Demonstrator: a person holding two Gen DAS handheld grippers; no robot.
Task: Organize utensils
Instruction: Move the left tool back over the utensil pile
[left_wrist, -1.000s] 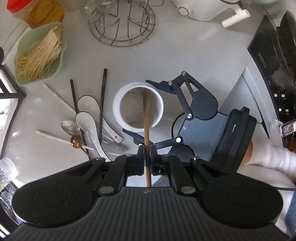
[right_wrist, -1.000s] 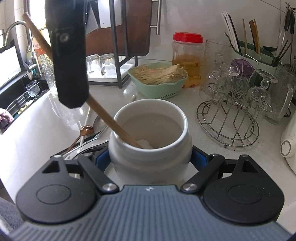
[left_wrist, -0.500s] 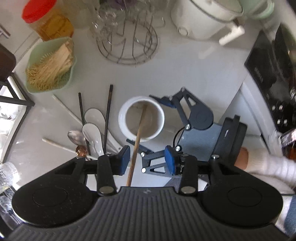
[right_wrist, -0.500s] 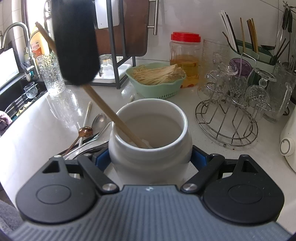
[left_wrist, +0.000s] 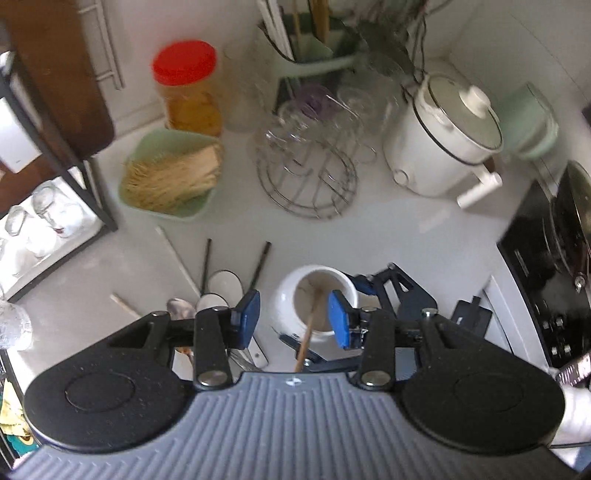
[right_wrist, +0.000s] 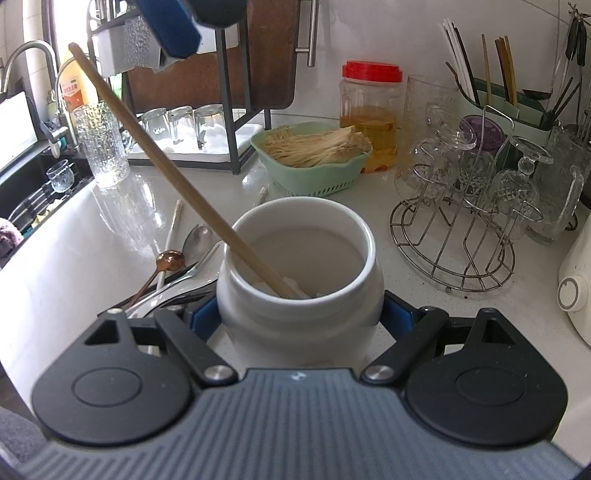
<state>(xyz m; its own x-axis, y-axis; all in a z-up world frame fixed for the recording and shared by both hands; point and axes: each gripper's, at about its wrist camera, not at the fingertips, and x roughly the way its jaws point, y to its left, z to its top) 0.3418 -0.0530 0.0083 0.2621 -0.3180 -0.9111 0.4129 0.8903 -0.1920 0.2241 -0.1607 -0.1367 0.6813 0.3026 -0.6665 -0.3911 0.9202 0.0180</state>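
A white ceramic jar (right_wrist: 299, 295) stands on the counter, and my right gripper (right_wrist: 297, 314) is shut on its lower sides. A wooden chopstick (right_wrist: 177, 181) leans inside it, its top pointing up and left. In the left wrist view my left gripper (left_wrist: 293, 314) hovers open above the jar (left_wrist: 284, 299), its blue pads clear of the chopstick (left_wrist: 308, 332). One of its pads (right_wrist: 170, 26) shows at the top of the right wrist view. Loose spoons, a fork and chopsticks (right_wrist: 173, 266) lie left of the jar, among them a white spoon (left_wrist: 221, 282) and dark chopsticks (left_wrist: 260, 264).
Behind the jar are a green basket (right_wrist: 314, 162), a red-lidded jar (right_wrist: 371, 110) and a wire rack of glasses (right_wrist: 461, 229). A white cooker (left_wrist: 443, 147) and black stove (left_wrist: 546, 266) stand to the right. A dish rack (right_wrist: 229, 110) and sink (right_wrist: 44, 184) are on the left.
My left gripper has opened and let go of the wooden chopstick, then risen and tilted back. The chopstick now leans free in the jar. The right gripper has not moved.
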